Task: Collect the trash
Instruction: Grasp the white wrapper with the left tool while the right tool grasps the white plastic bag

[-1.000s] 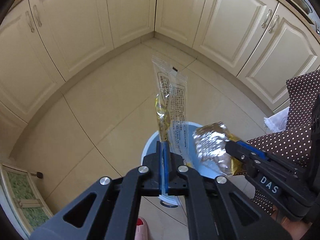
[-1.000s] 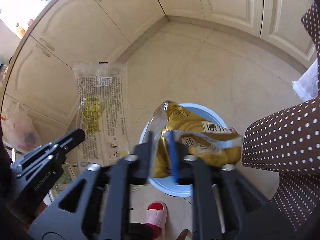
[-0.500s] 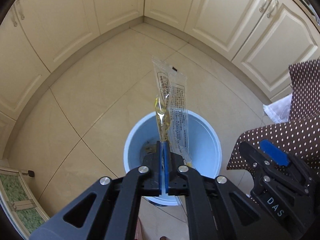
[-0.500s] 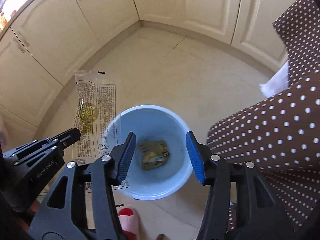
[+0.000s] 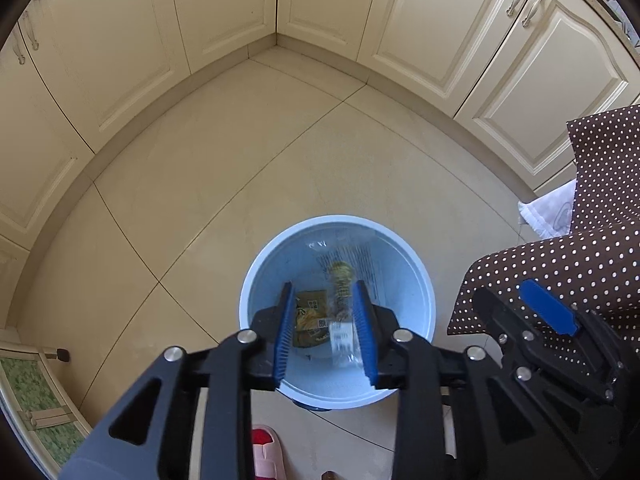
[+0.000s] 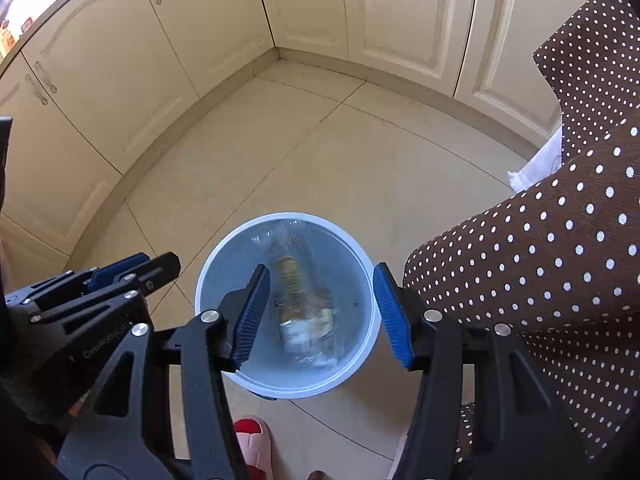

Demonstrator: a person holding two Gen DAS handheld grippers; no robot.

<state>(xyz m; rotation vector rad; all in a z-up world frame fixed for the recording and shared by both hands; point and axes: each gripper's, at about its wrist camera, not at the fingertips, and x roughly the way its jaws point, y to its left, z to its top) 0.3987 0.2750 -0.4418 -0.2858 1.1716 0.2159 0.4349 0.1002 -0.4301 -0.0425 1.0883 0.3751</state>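
Observation:
A light blue bin [image 5: 256,280] stands on the tiled floor right under both grippers. My left gripper [image 5: 322,286] hangs over its mouth and its jaws are opening. The clear printed wrapper [image 5: 344,280] shows blurred between and below them, loose inside the bin and touching neither pad. A gold wrapper [image 5: 308,316] lies on the bin's bottom. In the right wrist view my right gripper [image 6: 321,268] stands open over the same bin [image 6: 208,280], with the clear wrapper [image 6: 300,300] lying below it. The left gripper [image 6: 152,268] appears at the left edge there.
Cream cabinet doors [image 5: 420,20] wrap around the corner behind the bin. A brown polka-dot cloth [image 6: 560,260] hangs close on the right, with a white cloth [image 5: 548,212] beside it. A red slipper [image 6: 250,440] sits just in front of the bin, and a green mat [image 5: 32,400] lies at the left.
The right gripper opened and the gold wrapper fell into the bin. Then the left jaws parted and the clear wrapper dropped in. Both grippers tilted over the bin.

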